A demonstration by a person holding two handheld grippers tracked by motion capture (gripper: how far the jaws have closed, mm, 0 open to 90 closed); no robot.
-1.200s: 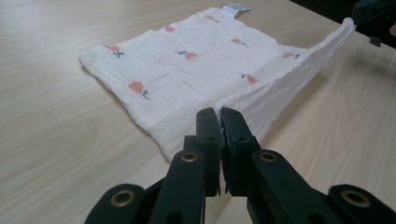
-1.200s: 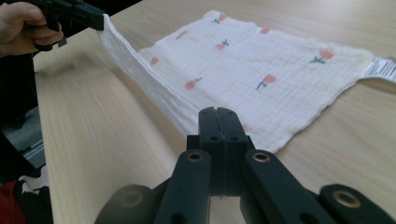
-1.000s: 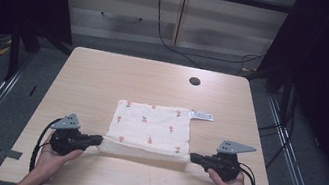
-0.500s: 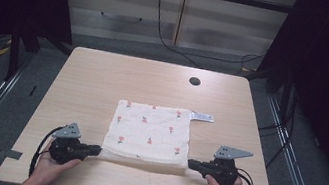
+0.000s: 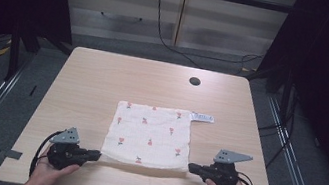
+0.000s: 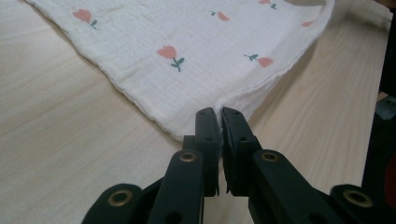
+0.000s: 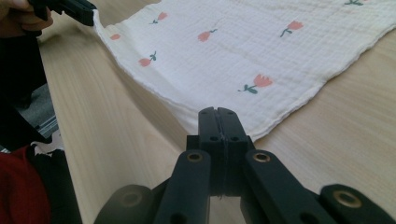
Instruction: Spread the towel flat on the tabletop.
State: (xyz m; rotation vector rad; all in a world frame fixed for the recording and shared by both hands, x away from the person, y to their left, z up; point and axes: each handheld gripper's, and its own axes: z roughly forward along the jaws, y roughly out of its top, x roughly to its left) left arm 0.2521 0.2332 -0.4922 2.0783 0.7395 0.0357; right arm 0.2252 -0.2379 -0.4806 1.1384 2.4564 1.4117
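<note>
Two grippers: we hold one in each hand, low at the near side of the table (image 5: 104, 77).
Cloth: we see a white cloth (image 5: 150, 133) with little red flowers, lying flat in the middle of the table, a bit nearer to us than to the far side.
Left gripper: our left gripper (image 5: 97, 154) has its jaws pressed together on the near left corner of the cloth; in the left gripper view (image 6: 218, 116) the corner sits pinched between the tips.
Right gripper: our right gripper (image 5: 190, 167) has its jaws squeezed tight on the near right corner; in the right gripper view (image 7: 218, 114) the cloth edge goes into the tips.
Near edge: it runs between our two grippers and looks a little lifted off the wood.
Far edge: it lies flat, with a small white tag (image 5: 202, 117) sticking out at the far right corner.
Open room: we see bare wood all around the cloth, most of it beyond the far edge.
Hole: a small dark round hole (image 5: 194, 81) sits near the far side, well apart from the cloth.
</note>
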